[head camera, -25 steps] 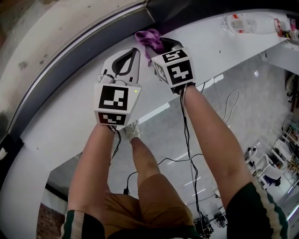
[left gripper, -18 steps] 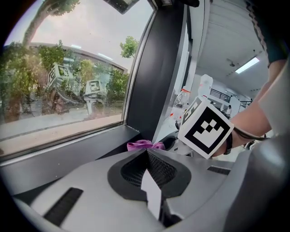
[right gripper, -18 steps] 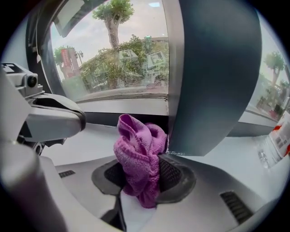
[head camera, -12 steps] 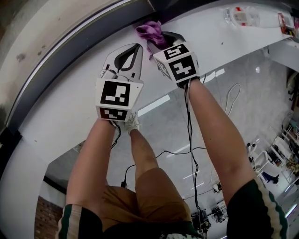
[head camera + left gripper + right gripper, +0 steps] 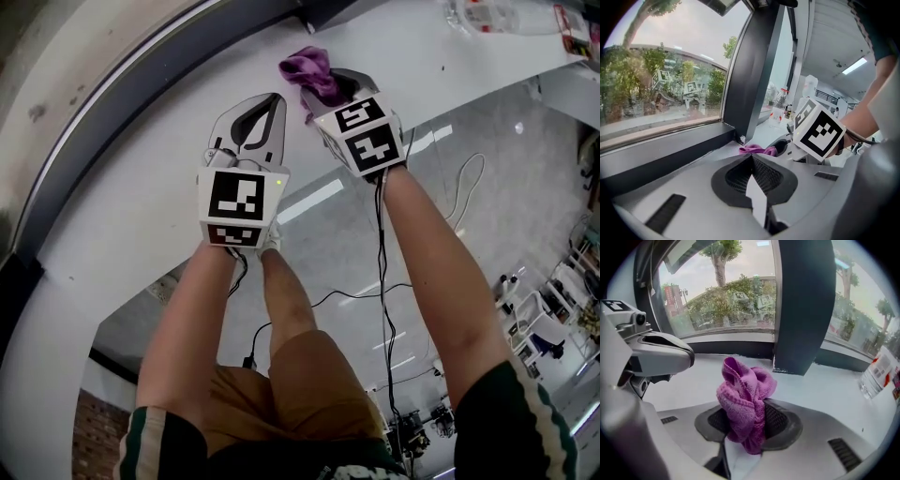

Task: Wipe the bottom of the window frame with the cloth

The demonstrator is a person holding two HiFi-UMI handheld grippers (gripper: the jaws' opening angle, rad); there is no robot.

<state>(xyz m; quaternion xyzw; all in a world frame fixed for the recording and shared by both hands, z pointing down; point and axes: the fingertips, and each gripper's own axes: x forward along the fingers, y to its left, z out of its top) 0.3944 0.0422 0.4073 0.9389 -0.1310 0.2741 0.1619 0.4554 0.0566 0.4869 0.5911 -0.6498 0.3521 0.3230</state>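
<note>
The right gripper (image 5: 746,430) is clamped on a purple microfibre cloth (image 5: 743,401), which stands up from the jaws as a bunched wad at the centre of the right gripper view. In the head view the cloth (image 5: 314,70) sits at upper middle, over the white sill (image 5: 122,206) and near the dark bottom rail of the window frame (image 5: 169,66), but it does not appear to touch the rail. The left gripper (image 5: 751,159) lies just beside it, jaws together with nothing between them.

The wad is the main risk. Little of it reaches past the jaw tips, so a push toward the rail could scrape hard plastic along the frame instead of cloth. A dragging stroke could also tug the loose folds out of the grip. The dark upright post (image 5: 804,305) meets the rail straight ahead and would block a sideways sweep. A plastic bottle (image 5: 876,373) at the right edge could be knocked if the stroke runs that far.
</note>
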